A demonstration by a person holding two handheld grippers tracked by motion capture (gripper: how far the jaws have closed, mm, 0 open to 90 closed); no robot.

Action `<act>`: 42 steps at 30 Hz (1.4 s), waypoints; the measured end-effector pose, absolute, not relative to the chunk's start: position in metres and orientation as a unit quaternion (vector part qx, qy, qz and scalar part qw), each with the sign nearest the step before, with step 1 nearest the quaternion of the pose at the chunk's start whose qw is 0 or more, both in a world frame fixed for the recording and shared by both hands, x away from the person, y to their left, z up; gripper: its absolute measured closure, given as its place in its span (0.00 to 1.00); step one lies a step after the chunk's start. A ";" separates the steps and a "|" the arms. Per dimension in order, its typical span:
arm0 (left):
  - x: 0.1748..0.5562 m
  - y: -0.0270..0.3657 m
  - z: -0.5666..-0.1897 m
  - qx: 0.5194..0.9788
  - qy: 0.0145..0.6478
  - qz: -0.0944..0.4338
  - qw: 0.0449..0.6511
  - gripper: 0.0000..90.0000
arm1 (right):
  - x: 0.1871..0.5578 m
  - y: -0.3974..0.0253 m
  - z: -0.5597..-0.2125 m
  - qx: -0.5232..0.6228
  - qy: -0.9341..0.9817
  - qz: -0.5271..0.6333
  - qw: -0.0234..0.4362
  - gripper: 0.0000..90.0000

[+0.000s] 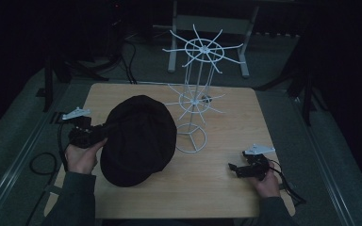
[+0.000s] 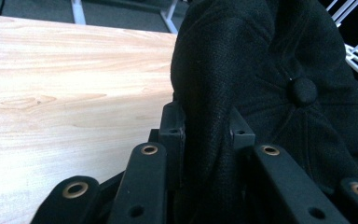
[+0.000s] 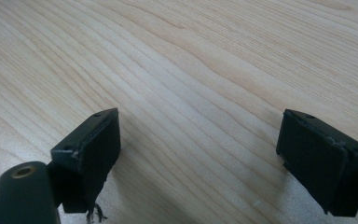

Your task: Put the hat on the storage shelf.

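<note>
1. Dark floor and dark walls sit all around a light wooden table (image 1: 217, 188) in the middle of the high view.
2. A black hat (image 1: 139, 139) is left of the middle of the frame. It looks lifted a bit, with its low edge near the table.
3. The left gripper (image 1: 104, 128) has its jaws pressed tight on a fold at the hat's edge. That pinch is likely so the soft hat can be carried without slipping.
4. In the left gripper view the hat's top button (image 2: 302, 91) shows at the right. The hat's right side is cut off by the frame.
5. A white wire rack (image 1: 195, 94) stands just right of the hat. I think the hat is meant to hang there.
6. The right gripper (image 1: 233, 168) rests low at the lower right, well apart from the hat. Its jaws are wide apart with nothing between them, maybe waiting.
7. The inside of the hat is hidden.
</note>
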State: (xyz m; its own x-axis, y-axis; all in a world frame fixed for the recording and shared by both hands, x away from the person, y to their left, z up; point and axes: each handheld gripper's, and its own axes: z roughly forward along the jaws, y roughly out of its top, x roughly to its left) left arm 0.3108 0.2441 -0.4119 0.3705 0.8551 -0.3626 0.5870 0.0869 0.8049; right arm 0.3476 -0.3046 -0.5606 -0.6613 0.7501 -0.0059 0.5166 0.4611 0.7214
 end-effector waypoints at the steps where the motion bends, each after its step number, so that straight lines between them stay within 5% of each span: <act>1: 0.311 0.244 -0.412 0.662 0.545 0.135 0.497 0.84 | 0.348 -0.305 -0.561 0.377 0.839 0.356 0.164 0.15; 42: 0.299 0.262 -0.379 0.634 0.519 0.154 0.552 0.84 | 0.348 -0.305 -0.561 0.377 0.839 0.356 0.164 0.15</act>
